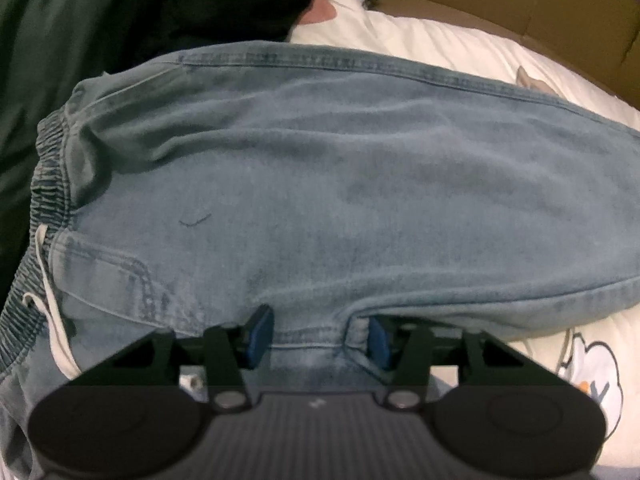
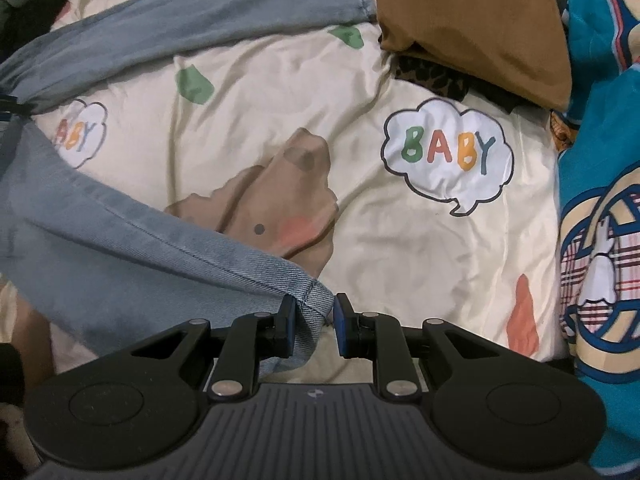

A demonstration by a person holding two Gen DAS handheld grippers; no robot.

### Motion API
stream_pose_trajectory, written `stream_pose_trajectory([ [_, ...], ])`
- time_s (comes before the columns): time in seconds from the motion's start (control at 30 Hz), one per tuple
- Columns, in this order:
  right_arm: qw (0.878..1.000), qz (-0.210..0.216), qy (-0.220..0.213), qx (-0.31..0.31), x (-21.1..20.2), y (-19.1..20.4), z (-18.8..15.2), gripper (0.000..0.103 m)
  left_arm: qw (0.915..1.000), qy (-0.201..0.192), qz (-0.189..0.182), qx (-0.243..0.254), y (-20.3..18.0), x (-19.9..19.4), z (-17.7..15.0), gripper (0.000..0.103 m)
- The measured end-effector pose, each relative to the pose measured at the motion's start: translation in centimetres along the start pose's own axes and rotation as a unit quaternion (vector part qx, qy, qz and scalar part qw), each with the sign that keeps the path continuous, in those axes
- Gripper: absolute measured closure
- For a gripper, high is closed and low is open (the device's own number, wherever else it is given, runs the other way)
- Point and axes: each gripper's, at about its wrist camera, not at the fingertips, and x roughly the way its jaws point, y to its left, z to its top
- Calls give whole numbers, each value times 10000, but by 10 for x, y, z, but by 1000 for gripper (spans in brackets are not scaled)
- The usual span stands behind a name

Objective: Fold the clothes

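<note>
The jeans (image 1: 320,184) lie flat on the quilt (image 2: 260,92), long axis running from the waistband (image 1: 50,184) beside the half-open left gripper (image 1: 316,336), jaws astride the crotch seam, out to the leg hem (image 2: 316,304) pinched in the right gripper (image 2: 316,326).

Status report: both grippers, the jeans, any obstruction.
Left gripper open, straddling jeans near the crotch seam. Right gripper clamped on leg hem. Brown garment nearby, not obstructing.
</note>
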Motion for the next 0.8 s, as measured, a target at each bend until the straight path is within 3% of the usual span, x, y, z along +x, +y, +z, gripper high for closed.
stream_pose_trajectory([
  [0.2,9999,-54,-71,-55,-14,3,0,84,9999,-11,-34,-117,1,2,1,49],
  [0.43,9994,-224,220,108,56,-14,12,84,9998,96,-157,-34,2,-6,-3,46],
  [0.63,9975,-301,509,393,116,-22,13,80,9951,350,-887,260,-2,-38,-26,45],
  [0.8,9967,-319,508,552,134,-26,7,79,9832,770,-1562,547,-27,-45,-51,44],
])
